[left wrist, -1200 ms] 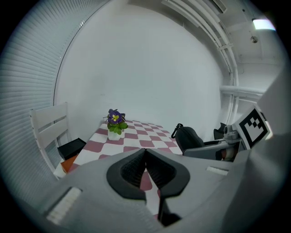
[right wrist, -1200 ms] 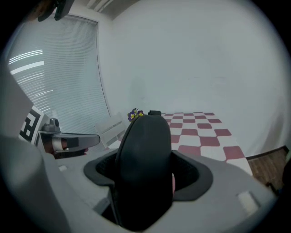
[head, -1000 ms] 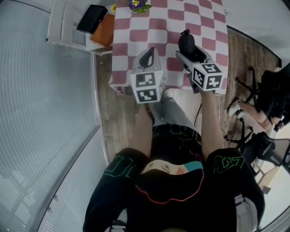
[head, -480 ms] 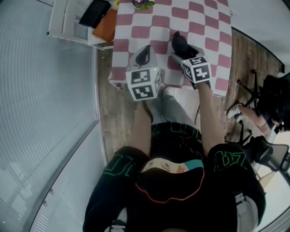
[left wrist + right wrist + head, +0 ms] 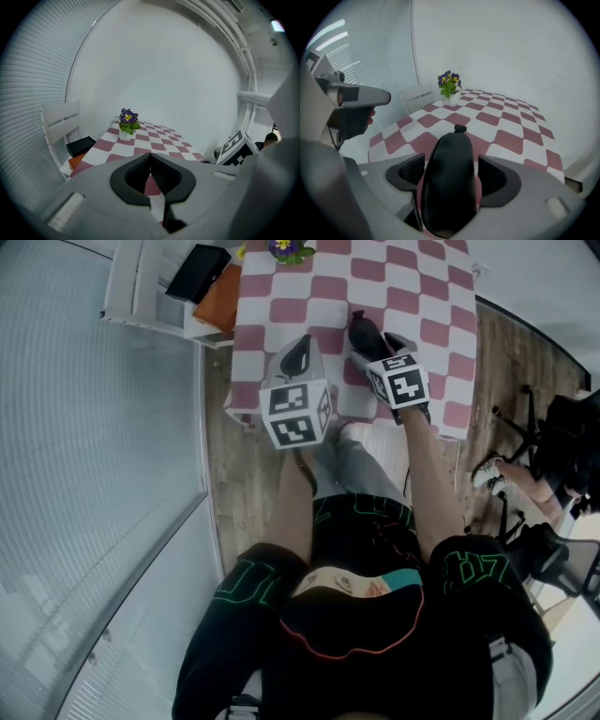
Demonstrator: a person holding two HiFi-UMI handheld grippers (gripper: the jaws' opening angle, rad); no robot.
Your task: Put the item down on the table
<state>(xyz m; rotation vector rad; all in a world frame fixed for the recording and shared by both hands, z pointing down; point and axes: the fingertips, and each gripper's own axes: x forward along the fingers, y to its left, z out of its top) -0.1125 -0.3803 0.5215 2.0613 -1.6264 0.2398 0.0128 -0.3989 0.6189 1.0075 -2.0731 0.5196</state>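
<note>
— What's at the far left?
— A white slatted chair [image 5: 131,287], just beside the table [image 5: 422,277]. A black box [image 5: 197,273] and an orange thing [image 5: 217,302] lie on its seat.
— And the left gripper [image 5: 150,161]?
— It hangs over the table's near left edge, with its jaws pressed together at the tips. Nothing sits between them.
— What's on the table itself?
— It is covered in red and white checks. A small white pot of purple flowers [image 5: 125,127] stands at the far end, on the chair's side.
— Then the right gripper [image 5: 450,171]?
— It is near the left one, a little further in over the checks. Its jaws pinch a black shoe [image 5: 363,331], one pad on each side.
— Where exactly is the shoe?
— Over the near part of the table, lengthwise between the pads, its pull tab pointing toward the far end. I cannot tell whether its underside touches the cover.
</note>
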